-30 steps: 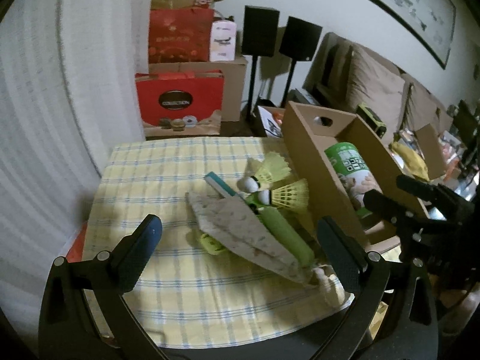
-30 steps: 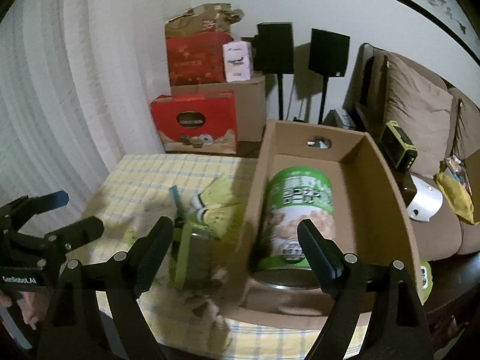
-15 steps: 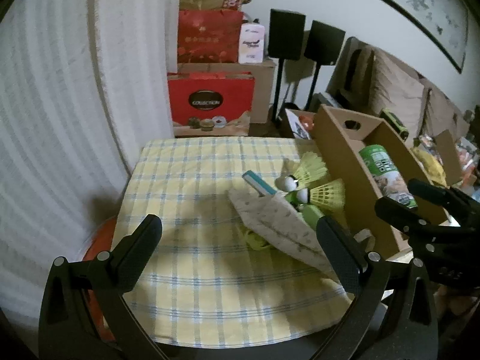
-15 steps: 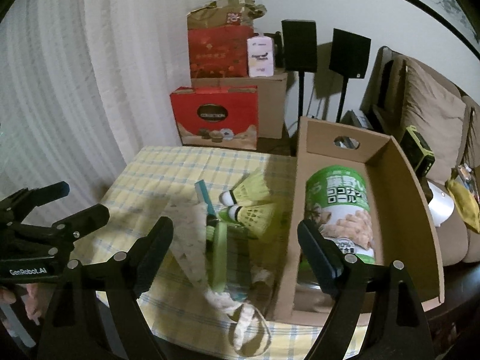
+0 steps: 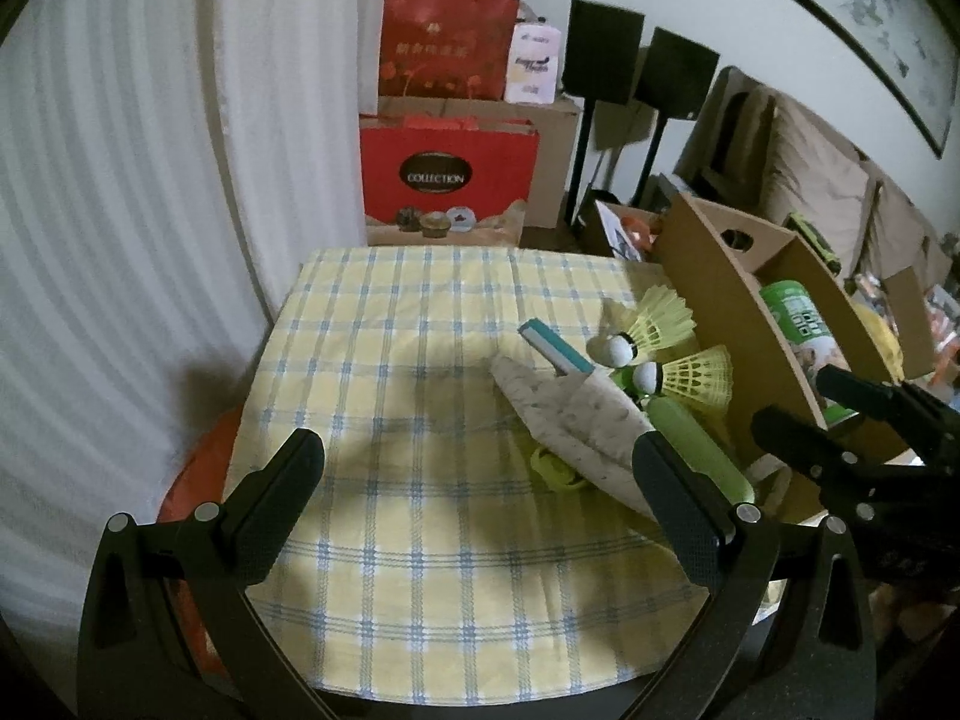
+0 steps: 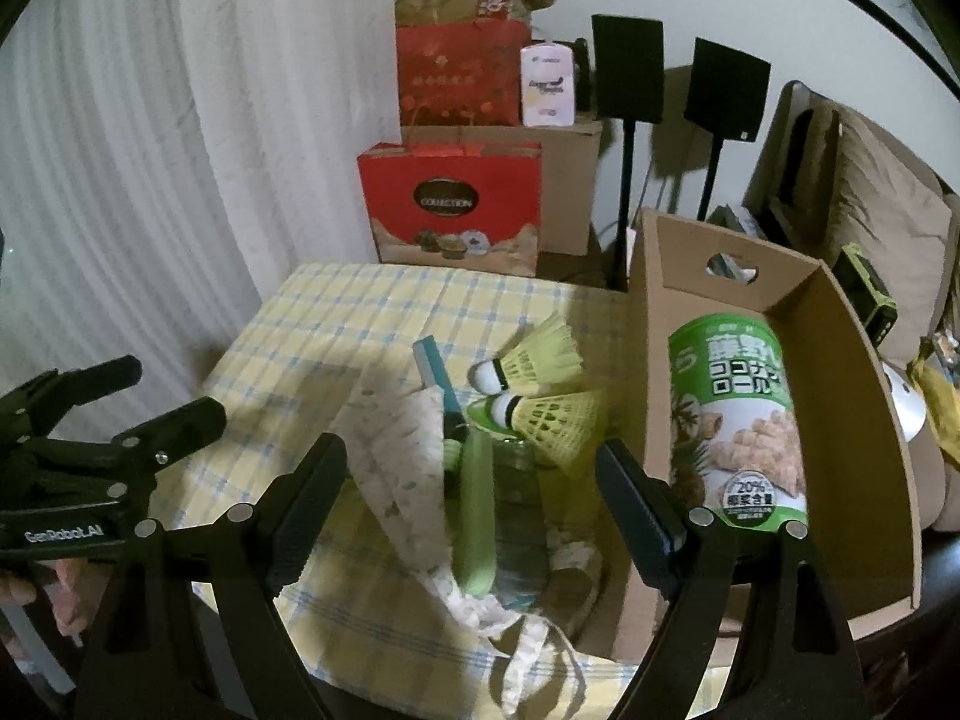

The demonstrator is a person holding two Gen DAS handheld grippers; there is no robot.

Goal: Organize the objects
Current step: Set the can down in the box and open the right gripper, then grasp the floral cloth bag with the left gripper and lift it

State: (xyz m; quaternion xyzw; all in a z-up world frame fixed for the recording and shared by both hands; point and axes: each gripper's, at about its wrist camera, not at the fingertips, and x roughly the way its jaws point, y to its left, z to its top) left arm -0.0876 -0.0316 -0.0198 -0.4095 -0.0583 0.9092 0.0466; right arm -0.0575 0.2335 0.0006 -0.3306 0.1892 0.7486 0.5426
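Right wrist view: both grippers empty, spread wide above the clutter.
I judge pickup comes next: right gripper [image 6: 471, 510] straddles the green tube [image 6: 477, 516] beside the cardboard box [image 6: 864, 420]; I'd align jaws across it, clear of the shuttlecocks [image 6: 540, 390]. Left gripper [image 5: 480, 492] idle over the tablecloth [image 5: 420, 540].

Brightness: dim indoor light, muted colours in both views.
Source: cannot tell; brightest on the white curtain [image 5: 120, 240] at left.
Shadows: soft dark patches on the checked tablecloth [image 5: 420, 540], near and left.
Distortion: strong fisheye bending, black vignette at corners.
Focus: slightly soft and grainy in the right wrist view; edges smeared.
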